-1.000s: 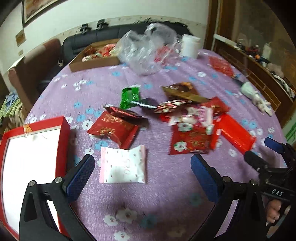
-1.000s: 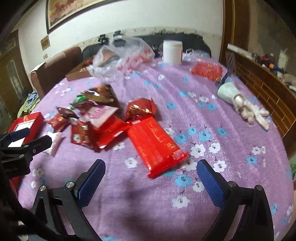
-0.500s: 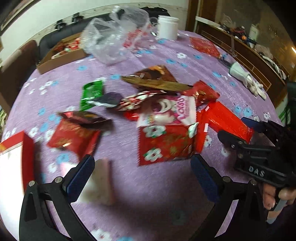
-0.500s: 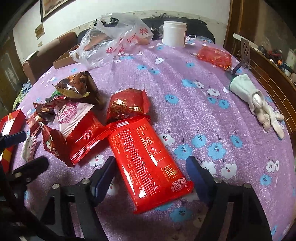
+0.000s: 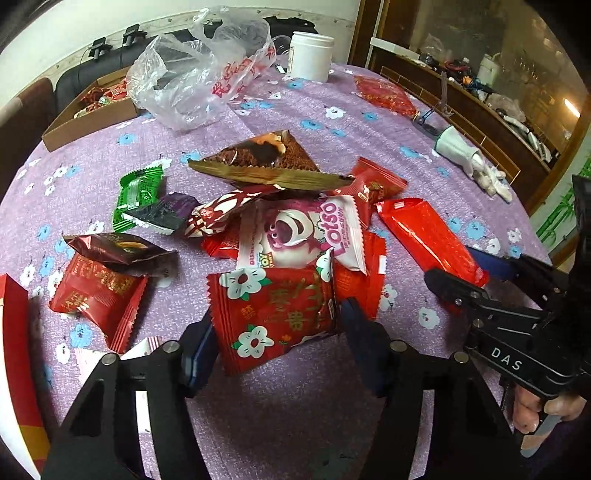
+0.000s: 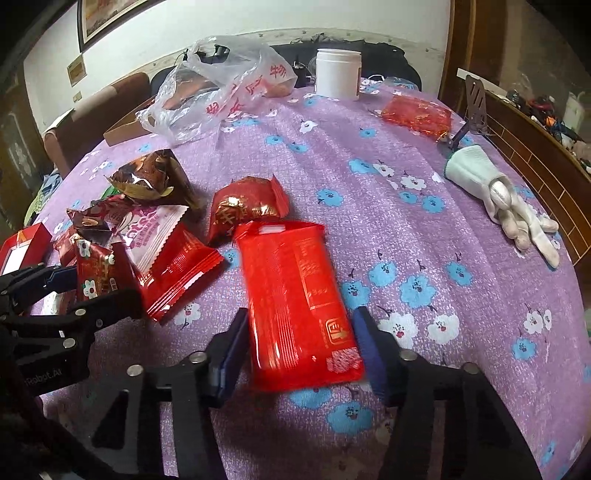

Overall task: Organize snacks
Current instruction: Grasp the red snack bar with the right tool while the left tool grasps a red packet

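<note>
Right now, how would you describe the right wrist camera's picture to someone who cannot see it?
The right gripper is closing around a long red snack packet on a purple flowered tablecloth. More snack packets are piled to its left, a white glove lies right, and a plastic bag sits behind.

- White plastic jar (image 6: 338, 74) upright at 12 o'clock on the purple flowered tablecloth (image 6: 406, 229).
- Crumpled clear plastic bag (image 5: 201, 75) with red print at 11 o'clock, just beside the jar.
- White knitted glove (image 6: 496, 194) lying flat at 3 o'clock near the table edge.
- Dark phone stand (image 6: 474, 110) at 2 o'clock, behind the glove.
- Framed picture (image 6: 101, 16) on the wall, 10 o'clock.
</note>
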### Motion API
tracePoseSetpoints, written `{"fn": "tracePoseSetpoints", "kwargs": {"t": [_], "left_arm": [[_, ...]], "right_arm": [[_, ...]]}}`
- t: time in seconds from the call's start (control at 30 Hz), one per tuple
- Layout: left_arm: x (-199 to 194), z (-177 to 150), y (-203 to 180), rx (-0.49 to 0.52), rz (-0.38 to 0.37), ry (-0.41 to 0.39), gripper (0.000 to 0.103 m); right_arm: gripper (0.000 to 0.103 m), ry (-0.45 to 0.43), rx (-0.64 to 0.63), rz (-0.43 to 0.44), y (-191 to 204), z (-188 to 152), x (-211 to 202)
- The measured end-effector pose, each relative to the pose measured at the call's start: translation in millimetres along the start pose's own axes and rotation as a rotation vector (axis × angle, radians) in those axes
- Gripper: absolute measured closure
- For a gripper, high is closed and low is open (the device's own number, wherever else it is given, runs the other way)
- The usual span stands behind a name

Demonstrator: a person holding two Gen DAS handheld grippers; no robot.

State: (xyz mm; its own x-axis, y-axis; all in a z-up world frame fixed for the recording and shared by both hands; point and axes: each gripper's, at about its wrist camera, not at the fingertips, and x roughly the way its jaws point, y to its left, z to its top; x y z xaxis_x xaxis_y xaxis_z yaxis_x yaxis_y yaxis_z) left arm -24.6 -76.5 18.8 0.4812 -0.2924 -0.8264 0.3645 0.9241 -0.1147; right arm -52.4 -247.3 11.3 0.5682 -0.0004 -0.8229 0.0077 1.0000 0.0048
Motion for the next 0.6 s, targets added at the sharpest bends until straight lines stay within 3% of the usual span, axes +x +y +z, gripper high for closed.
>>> {"fn": "tracePoseSetpoints", "kwargs": {"t": [0.03,0.1,0.3,0.6], "left_arm": [[-2,-1,2,-0.010,-0.013,-0.009,0.047],[-5,-3,5,-0.022,-0.044,-0.015,0.070],[-17,-11,7,-0.002,-0.060,-0.029,0.076],[-26,-18,16,-0.008,-0.135,-0.039,0.088]], "right_arm": [[0.051,0.001,0.003,-0.001,0,-1,-1],[0.053,0.002,0.004,-0.003,1,-2,-2],[0.054,0.019,-0.009,0.003,8,-10,-10],[0.054,0.046,0.029,0.103,14,-27,-25]]}}
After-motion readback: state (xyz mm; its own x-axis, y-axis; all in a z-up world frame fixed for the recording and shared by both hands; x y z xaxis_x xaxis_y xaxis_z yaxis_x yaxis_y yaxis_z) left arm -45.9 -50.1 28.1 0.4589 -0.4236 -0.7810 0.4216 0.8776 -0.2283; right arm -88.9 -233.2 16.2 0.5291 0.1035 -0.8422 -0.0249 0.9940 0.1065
